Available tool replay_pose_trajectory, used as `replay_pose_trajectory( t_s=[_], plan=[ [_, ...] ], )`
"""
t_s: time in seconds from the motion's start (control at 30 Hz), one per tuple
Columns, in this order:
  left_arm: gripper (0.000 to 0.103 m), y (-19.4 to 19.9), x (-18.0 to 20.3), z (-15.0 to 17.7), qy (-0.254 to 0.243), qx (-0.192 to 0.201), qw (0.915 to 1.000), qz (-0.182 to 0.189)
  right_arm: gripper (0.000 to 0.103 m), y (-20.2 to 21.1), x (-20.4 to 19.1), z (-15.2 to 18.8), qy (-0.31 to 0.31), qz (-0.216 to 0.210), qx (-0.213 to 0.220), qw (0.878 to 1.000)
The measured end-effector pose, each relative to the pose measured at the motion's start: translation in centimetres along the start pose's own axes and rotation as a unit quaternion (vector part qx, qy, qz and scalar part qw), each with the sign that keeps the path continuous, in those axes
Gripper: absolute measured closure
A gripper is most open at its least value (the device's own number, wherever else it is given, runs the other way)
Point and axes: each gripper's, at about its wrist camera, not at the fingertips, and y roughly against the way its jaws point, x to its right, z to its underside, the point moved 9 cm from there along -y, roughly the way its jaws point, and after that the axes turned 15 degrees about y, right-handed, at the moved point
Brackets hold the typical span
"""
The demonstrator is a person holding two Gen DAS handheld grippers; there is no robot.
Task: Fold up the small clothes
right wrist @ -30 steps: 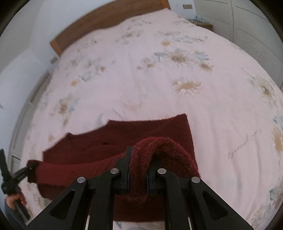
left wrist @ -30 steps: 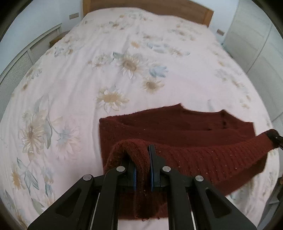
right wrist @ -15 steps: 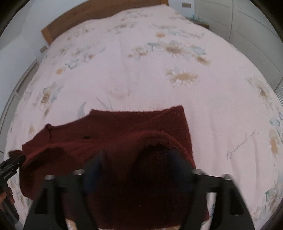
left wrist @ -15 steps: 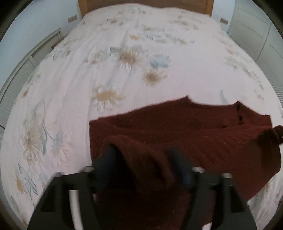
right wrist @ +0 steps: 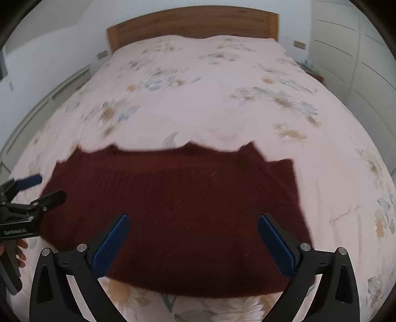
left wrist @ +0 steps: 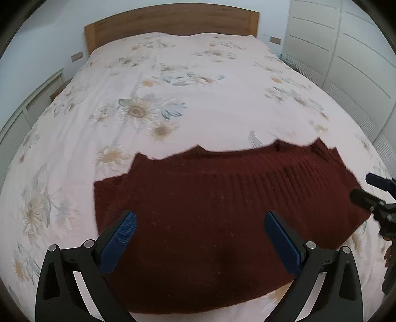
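A dark red knitted sweater (left wrist: 210, 210) lies folded flat on the bed, near its front edge; it also shows in the right wrist view (right wrist: 178, 205). My left gripper (left wrist: 200, 223) is open and empty, hovering above the sweater's left half. My right gripper (right wrist: 193, 224) is open and empty above the sweater's right half. The right gripper also shows at the right edge of the left wrist view (left wrist: 371, 190), and the left gripper at the left edge of the right wrist view (right wrist: 42, 188).
The bed has a white floral cover (left wrist: 198, 99) and a wooden headboard (left wrist: 170, 19). White wardrobe doors (left wrist: 346, 49) stand at the right. A low white unit (left wrist: 29, 106) runs along the left side.
Both grippers were shut on the sweater's lifted edge; they carried it forward over the rest, then opened and let go. The sweater now lies folded flat.
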Motion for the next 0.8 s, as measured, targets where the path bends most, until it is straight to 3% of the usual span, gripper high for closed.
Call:
replay_pose_trajectory(
  t_s=[0.23,0.37,0.57,0.8],
  plan=[
    [0.001,-3.2,-0.1,4.4,-0.009,-0.034,0.9993,-0.013,0.000,-4.0,-2.7,3.9,0.043,0.016,-0.041,0.998],
    [0.001,-4.6,-1.8,6.1,0.005,-0.054,0.9983,-0.023,0.000,-4.7,-1.3,5.0,0.016,0.017,-0.040,0.999],
    [0.001,-4.4,-4.8,6.4,0.019,-0.041,0.9985,-0.029,0.000,-4.4,2.6,6.1,-0.011,0.037,-0.042,0.998],
    [0.001,-4.5,-6.3,7.2,0.031,-0.045,0.9983,-0.019,0.000,-4.9,4.1,7.8,-0.045,0.004,-0.021,0.999]
  ],
)
